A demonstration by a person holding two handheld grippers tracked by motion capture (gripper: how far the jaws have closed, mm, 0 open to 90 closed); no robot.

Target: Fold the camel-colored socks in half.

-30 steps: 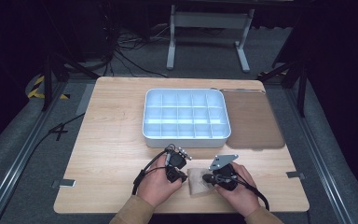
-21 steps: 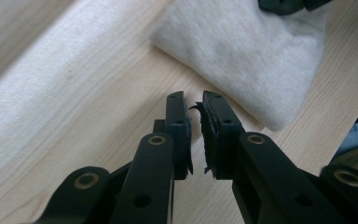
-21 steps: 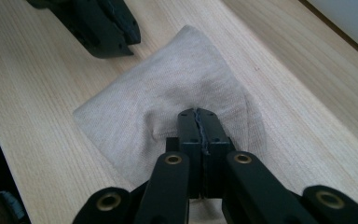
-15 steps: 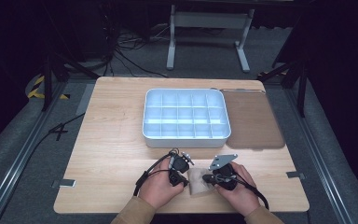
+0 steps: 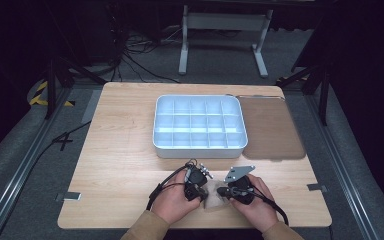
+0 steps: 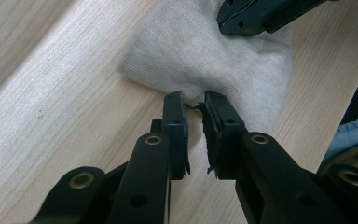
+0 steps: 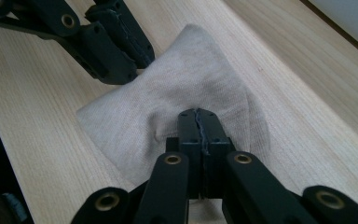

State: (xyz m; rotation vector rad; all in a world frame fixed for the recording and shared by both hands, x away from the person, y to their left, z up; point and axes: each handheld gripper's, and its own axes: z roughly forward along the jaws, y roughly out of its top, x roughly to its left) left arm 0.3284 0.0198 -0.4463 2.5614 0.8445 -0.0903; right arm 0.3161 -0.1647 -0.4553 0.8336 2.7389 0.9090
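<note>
One cloth [image 5: 211, 196], one tray [image 5: 198, 148], one mat [image 5: 272, 130], two tools.

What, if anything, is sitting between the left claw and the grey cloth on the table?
Nothing visible. The left claw has just been opening, and its tips sit right at the edge of the light grey folded knit cloth with only a small gap. The right claw is clamped shut on the opposite edge.

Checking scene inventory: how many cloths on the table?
1. A pale grey folded cloth lies at the table's near edge between the left gripper and right gripper, which is pinched on it. Nothing suggests another, though hands cover part.
</note>
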